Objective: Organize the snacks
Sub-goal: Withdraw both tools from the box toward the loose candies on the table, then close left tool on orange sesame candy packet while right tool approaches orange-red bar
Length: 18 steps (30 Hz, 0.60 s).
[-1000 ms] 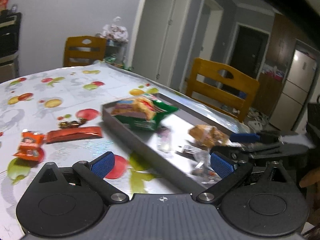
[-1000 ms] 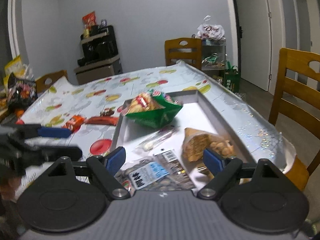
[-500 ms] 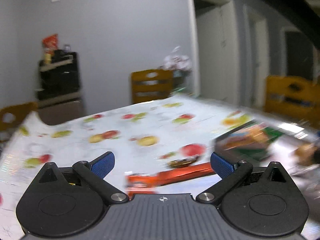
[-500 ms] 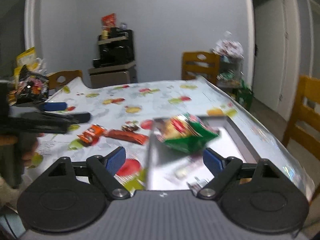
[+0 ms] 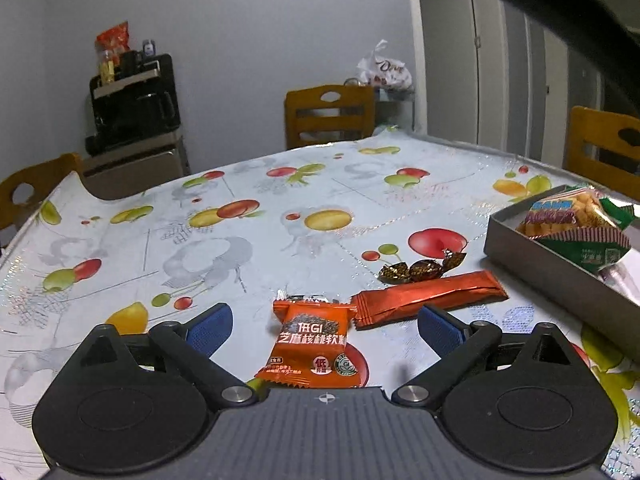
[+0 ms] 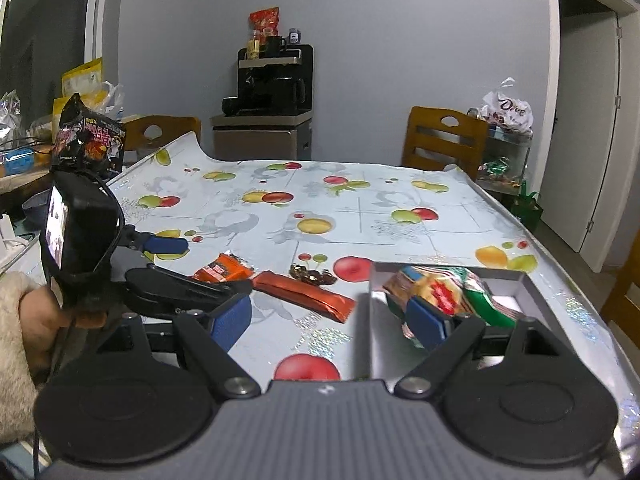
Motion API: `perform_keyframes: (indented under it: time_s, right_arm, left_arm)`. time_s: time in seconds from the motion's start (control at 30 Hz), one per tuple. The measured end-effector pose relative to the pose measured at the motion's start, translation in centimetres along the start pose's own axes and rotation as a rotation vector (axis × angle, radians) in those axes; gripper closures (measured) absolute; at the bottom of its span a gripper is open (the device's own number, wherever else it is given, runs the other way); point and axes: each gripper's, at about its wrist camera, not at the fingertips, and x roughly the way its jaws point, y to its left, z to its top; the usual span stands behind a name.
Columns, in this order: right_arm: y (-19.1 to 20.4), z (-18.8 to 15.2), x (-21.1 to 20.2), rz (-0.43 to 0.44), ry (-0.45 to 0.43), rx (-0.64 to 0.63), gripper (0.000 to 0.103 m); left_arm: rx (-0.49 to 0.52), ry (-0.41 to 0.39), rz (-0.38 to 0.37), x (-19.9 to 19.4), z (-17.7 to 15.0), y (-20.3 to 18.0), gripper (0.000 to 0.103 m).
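- The small orange snack pack [image 5: 311,346] lies on the counter [image 5: 248,248] at the bottom middle, long side pointing away
- The left gripper [image 5: 324,326] is nearest, jaws wide apart around it, not touching
- The right gripper [image 6: 332,320] has jaws apart, holding nothing

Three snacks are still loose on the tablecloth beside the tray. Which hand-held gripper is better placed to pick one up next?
Left. The left hand-held gripper is open with the orange packet between its fingers. The right hand-held gripper hangs open over the grey tray edge.

Far half of the table [image 5: 248,184] lies bare. Near side: pouch [image 5: 311,346], bar [image 5: 428,298], candies [image 5: 420,269] clustered, tray [image 5: 536,264] wall just right.
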Motion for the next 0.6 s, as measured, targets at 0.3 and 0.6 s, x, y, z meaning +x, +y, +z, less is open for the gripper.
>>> perform_keyframes:
  time_s: [0.3, 0.6]
  right_arm:
    - [1.8, 0.5, 3.9, 0.002, 0.065, -0.02, 0.017]
    - [3.7, 1.4, 9.2, -0.017, 0.094, -0.113, 0.017]
  left_arm:
    - [-0.045, 0.115, -0.044, 1.5, -0.2, 0.8, 0.058]
    - [-0.072, 0.035, -0.07, -0.9, 0.0, 2.2, 0.063]
